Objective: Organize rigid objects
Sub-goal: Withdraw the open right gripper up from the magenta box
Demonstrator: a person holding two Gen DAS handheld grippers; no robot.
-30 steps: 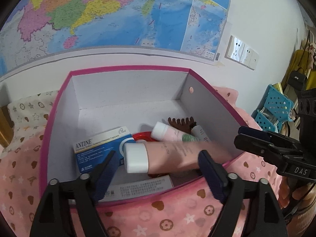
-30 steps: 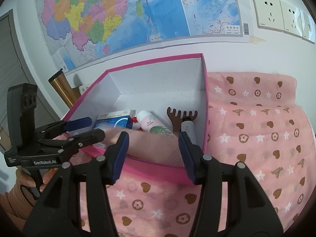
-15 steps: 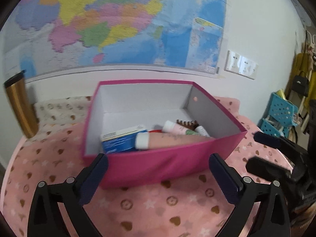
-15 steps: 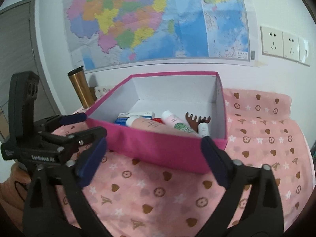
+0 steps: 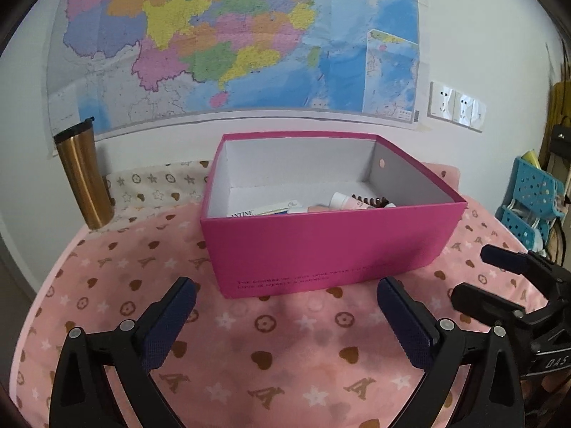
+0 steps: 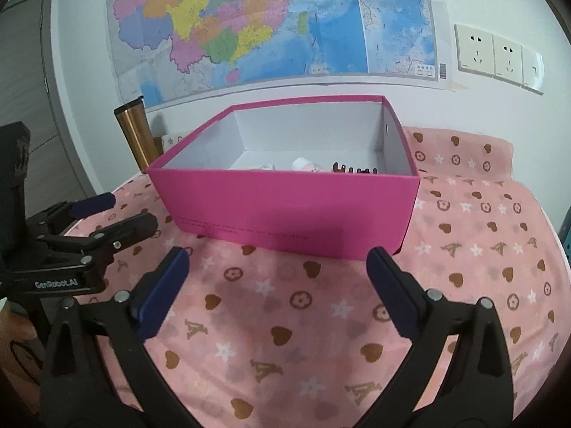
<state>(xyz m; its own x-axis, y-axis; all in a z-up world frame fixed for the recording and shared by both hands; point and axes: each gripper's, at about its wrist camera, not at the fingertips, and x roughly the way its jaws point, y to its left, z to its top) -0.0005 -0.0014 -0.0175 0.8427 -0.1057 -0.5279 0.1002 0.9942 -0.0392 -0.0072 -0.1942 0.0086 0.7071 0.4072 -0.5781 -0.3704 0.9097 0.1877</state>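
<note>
At the tabletop's far left edge we see a gold tumbler (image 5: 84,178). Our left tool (image 5: 285,315), just opened wide and empty, hangs before the pink box (image 5: 332,246) at the middle, toiletries inside. Our right tool (image 6: 278,281) likewise gapes empty.

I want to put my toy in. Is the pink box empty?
No. The pink box is open-topped and already holds things: a blue-and-white carton, a white-capped tube and a brown comb.

Open pink box (image 5: 332,246) holding toiletries, apparently.
</note>
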